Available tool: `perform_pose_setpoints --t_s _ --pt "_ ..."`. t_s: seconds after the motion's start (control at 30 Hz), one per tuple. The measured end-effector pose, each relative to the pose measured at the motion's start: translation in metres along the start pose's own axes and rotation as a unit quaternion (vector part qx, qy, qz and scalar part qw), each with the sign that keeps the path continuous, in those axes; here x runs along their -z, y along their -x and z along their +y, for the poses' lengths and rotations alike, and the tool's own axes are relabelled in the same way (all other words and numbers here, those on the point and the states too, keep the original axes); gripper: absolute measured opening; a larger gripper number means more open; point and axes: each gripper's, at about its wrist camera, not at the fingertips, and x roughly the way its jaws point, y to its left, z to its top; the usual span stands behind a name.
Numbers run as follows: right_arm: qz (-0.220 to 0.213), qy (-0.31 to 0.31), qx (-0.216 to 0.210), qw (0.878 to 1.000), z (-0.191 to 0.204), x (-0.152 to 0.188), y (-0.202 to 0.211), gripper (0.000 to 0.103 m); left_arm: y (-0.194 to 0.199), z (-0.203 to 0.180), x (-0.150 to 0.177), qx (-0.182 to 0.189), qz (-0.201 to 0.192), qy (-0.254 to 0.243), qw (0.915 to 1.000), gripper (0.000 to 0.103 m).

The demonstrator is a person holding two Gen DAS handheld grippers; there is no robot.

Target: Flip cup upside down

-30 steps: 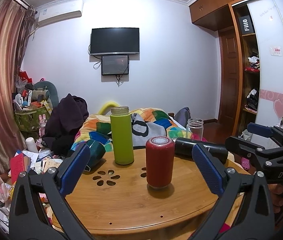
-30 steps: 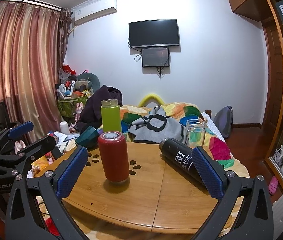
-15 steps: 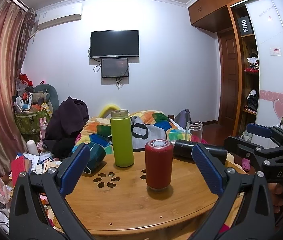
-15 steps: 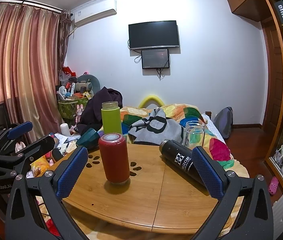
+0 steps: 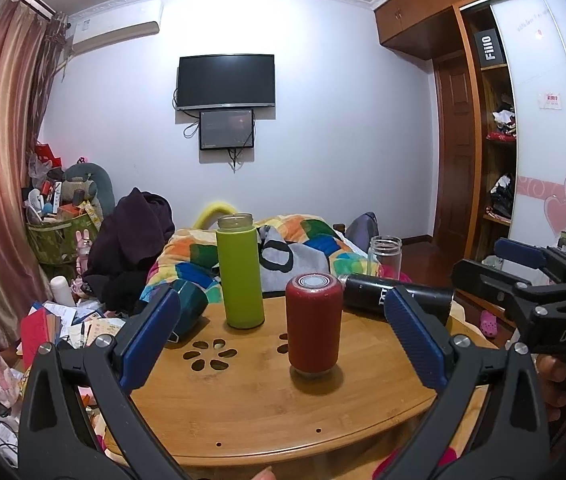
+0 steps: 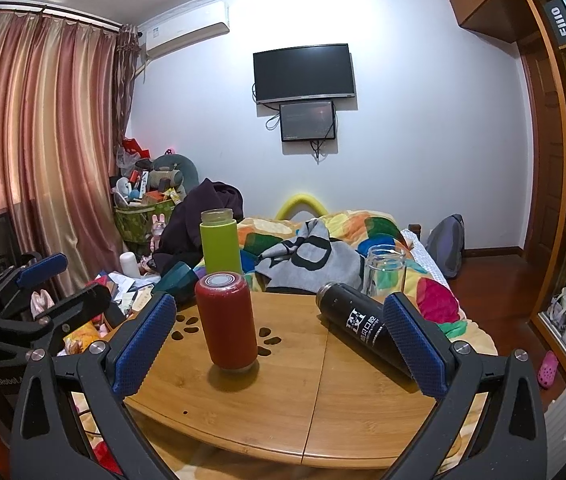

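A red cup (image 5: 314,325) stands on the round wooden table (image 5: 243,396), its flat ringed end up; it also shows in the right wrist view (image 6: 227,320). A green bottle (image 5: 239,271) stands upright behind it. A black bottle (image 6: 359,324) lies on its side at the right. A clear glass jar (image 6: 384,270) stands at the far edge. A teal cup (image 5: 185,310) lies at the left edge. My left gripper (image 5: 283,340) is open and empty, in front of the red cup. My right gripper (image 6: 279,344) is open and empty, between red cup and black bottle.
A bed with a colourful quilt (image 5: 303,240) lies behind the table. Clutter and papers (image 5: 63,320) cover the floor at left. A wardrobe (image 5: 495,160) stands at right. The other gripper shows at each view's side (image 5: 531,280) (image 6: 39,292).
Both views have tilted slightly upward and drawn back a little; the objects sit lower in frame. Nothing on the table has moved.
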Motion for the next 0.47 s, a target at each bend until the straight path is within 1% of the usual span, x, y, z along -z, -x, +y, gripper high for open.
perform_pose_setpoints --t_s 0.23,0.47 --pt "0.000 0.000 -0.001 1.000 0.0000 -0.0003 0.0000 0.103 0.0021 0.0005 -0.0006 -0.001 -0.004 0.001 1.0000 0.103" --pt "0.000 0.001 -0.001 1.000 0.0012 -0.0018 0.0000 0.103 0.0037 0.0039 -0.0025 0.004 -0.004 0.014 0.9999 0.103"
